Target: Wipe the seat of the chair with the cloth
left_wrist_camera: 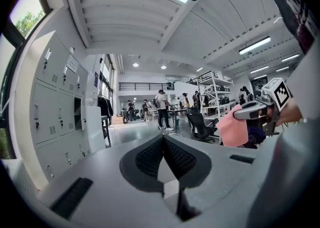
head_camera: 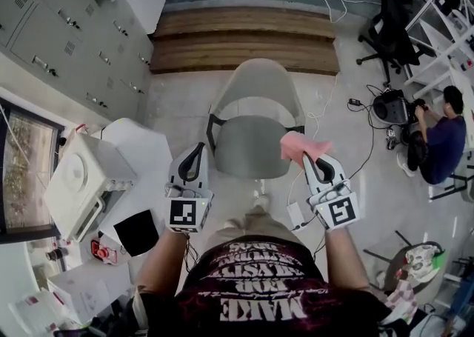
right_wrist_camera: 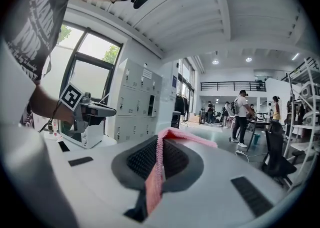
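Observation:
A grey chair (head_camera: 253, 98) stands in front of me, its padded seat (head_camera: 248, 149) bare. My right gripper (head_camera: 308, 158) is held above the seat's right edge, shut on a pink cloth (head_camera: 298, 147) that sticks out past its tips. In the right gripper view the cloth (right_wrist_camera: 156, 174) is pinched between the pads and folds over to the right. The left gripper (head_camera: 199, 148) hovers by the seat's left edge, shut and holding nothing (left_wrist_camera: 163, 140). Both gripper views point level across the room, so neither shows the chair.
A white machine (head_camera: 81, 184) and a black square item (head_camera: 137, 232) sit on a table at my left. Grey lockers (head_camera: 59, 24) line the left wall. A wooden step (head_camera: 244, 39) lies behind the chair. Cables (head_camera: 326, 109), a black office chair (head_camera: 389, 32) and a seated person (head_camera: 438, 141) are on the right.

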A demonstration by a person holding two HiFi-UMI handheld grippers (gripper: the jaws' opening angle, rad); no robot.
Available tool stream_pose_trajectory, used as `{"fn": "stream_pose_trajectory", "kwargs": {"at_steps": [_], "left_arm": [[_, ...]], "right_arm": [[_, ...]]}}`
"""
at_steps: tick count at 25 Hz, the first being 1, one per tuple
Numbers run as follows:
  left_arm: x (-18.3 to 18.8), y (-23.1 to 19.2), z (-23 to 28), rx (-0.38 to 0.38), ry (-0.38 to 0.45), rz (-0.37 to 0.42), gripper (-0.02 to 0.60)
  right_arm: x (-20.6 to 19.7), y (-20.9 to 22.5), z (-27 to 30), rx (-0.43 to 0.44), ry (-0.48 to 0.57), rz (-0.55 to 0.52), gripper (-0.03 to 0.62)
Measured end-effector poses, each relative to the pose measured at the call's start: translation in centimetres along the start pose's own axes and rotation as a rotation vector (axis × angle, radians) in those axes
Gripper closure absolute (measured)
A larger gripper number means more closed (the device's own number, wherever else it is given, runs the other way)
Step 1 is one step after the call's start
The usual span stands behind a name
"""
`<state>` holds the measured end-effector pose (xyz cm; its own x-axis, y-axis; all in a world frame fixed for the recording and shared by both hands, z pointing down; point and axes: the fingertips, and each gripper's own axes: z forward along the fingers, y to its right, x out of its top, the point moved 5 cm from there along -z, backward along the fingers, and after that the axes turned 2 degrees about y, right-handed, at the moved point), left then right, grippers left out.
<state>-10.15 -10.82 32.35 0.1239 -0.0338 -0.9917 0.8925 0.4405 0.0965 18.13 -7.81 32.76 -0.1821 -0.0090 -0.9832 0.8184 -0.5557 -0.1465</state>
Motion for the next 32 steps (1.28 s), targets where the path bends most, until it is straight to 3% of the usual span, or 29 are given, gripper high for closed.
{"fn": "stream_pose_trajectory", "kwargs": {"at_steps": [7,17,27,32], "left_arm": [[-0.3,-0.5,2.7,0.087,-0.017,0.014,0.577],[-4.0,-1.6,3.7,0.153,-0.088,0.012,0.577],[-10.1,-3.7,7.7,0.120,-0.167,-0.023,0.577],[-12.3,-5.6,11.0,0.098,-0.163,-0.046,0.575]], "right_arm": [[-3.6,3.4,2.7,0.074,-0.029,0.037,0.585],[-12.1,3.6,8.9,0.185,-0.125,0.097,0.585],[-21.6,2.8,16.5,0.225,-0.253,0.156,0.585],[-27.2,1.9,20.8,0.242,-0.331,0.196,0.585]]}}
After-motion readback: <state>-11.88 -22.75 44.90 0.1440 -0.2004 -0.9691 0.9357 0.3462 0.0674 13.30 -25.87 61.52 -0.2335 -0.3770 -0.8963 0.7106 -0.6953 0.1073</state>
